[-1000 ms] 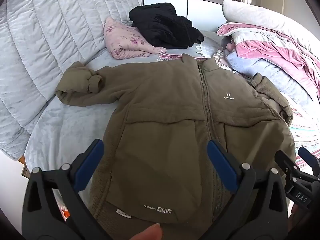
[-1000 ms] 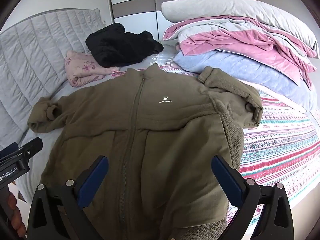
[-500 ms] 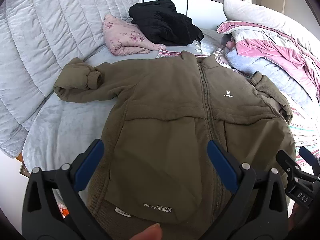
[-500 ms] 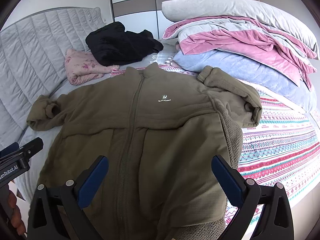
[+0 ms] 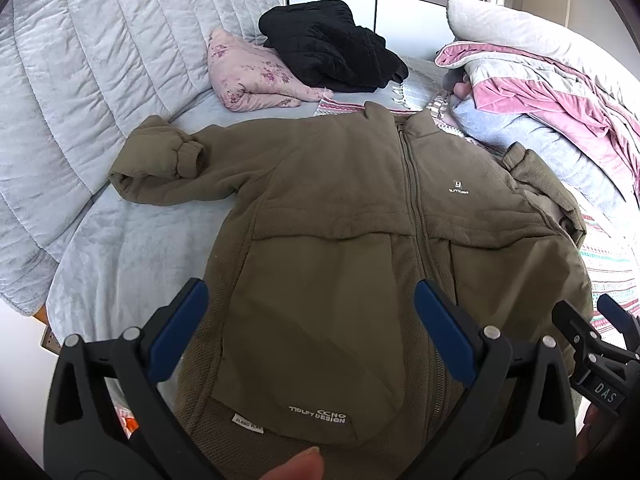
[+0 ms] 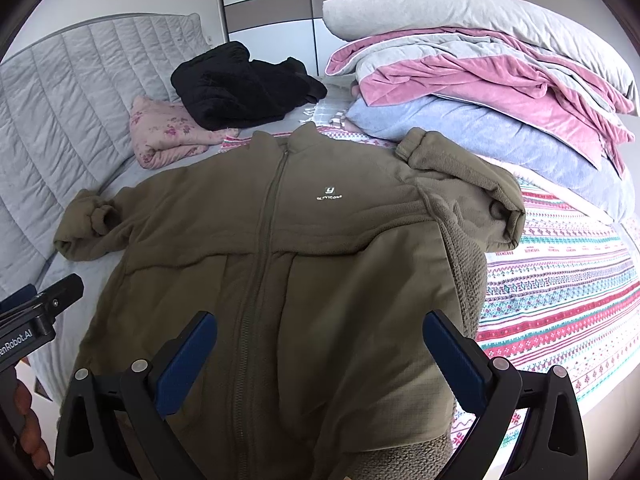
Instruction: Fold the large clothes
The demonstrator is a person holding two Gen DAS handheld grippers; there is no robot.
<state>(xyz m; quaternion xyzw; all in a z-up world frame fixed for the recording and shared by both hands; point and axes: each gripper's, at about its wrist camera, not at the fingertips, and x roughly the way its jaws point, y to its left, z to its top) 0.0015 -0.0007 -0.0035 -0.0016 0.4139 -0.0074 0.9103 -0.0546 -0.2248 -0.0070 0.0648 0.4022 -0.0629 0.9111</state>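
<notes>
An olive zip-up jacket lies front up on the bed, collar far, hem near me. Its left sleeve stretches out over the grey sheet with the cuff bunched. The right sleeve is folded back over the shoulder. My left gripper hovers open above the jacket's lower left panel, nothing between its blue pads. My right gripper is open above the lower right panel by the zip. Each gripper shows at the edge of the other's view.
A black garment and a pink floral bundle lie at the far end of the bed. Stacked pink, grey and blue bedding fills the right side. A quilted grey headboard runs along the left. A patterned striped sheet lies at right.
Both grippers have drifted slightly forward and lower over the jacket, so it sits a little higher in each view. The jacket itself has not moved. Both stay open.
</notes>
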